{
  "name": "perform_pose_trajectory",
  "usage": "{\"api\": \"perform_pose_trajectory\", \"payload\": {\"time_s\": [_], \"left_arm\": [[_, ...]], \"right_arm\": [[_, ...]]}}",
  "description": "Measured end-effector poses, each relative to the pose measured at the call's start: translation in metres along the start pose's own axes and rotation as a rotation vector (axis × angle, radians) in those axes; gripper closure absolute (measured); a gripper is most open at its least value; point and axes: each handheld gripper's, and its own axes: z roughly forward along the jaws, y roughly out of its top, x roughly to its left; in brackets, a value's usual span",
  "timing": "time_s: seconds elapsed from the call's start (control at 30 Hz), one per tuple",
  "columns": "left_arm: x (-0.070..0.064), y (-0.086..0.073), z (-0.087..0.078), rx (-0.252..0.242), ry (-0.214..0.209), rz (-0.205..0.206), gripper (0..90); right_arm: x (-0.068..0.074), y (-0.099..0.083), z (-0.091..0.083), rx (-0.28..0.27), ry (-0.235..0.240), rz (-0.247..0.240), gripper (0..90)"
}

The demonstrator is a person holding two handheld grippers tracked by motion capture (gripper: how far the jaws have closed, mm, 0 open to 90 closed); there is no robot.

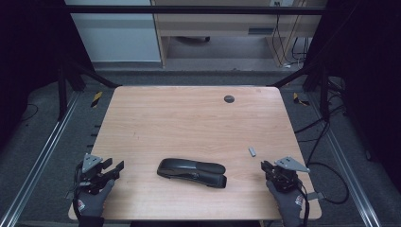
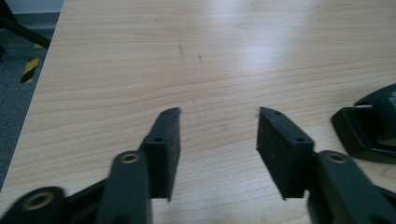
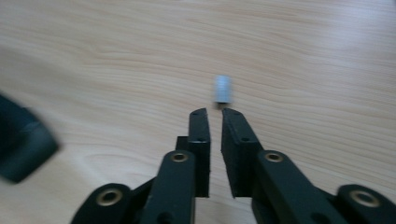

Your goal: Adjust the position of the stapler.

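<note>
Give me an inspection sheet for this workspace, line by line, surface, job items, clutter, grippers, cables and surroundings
Surface: wooden table, light wood grain, round dark grommet near the far edge.
Job's things: black stapler lying flat near the front; small grey cylinder to its right, just ahead of the right gripper.
Clutter: nothing seen.
Grippers: left gripper open, empty; right gripper nearly shut, empty.
Cables: black cables on the floor right of the table.
Surroundings: grey carpet, metal rails, wooden desk behind.

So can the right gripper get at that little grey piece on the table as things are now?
Probably yes. The small grey piece lies on bare table just ahead of the right gripper, nothing between them. Its jaws are nearly closed, though, so they would need to open first.
</note>
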Motion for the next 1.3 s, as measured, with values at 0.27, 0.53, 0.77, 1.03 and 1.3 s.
{"api": "perform_pose_trajectory", "payload": {"time_s": [0.27, 0.53, 0.77, 1.03, 1.3], "left_arm": [[-0.015, 0.010, -0.003, -0.008, -0.031, 0.048, 76.8], [-0.036, 0.029, 0.012, -0.005, -0.073, 0.117, 89.6], [-0.069, 0.048, 0.040, 0.027, -0.129, 0.200, 89.7], [-0.101, 0.060, 0.070, 0.079, -0.193, 0.264, 89.7], [-0.114, 0.058, 0.087, 0.125, -0.236, 0.290, 89.7]], "right_arm": [[0.035, 0.003, 0.004, 0.014, 0.163, -0.050, 90.0], [0.068, -0.001, 0.010, 0.040, 0.277, -0.079, 90.0], [0.082, -0.004, 0.013, 0.051, 0.332, -0.100, 90.0], [0.094, -0.010, 0.017, 0.079, 0.367, -0.108, 90.0], [0.094, -0.012, 0.019, 0.087, 0.367, -0.111, 90.0]]}}
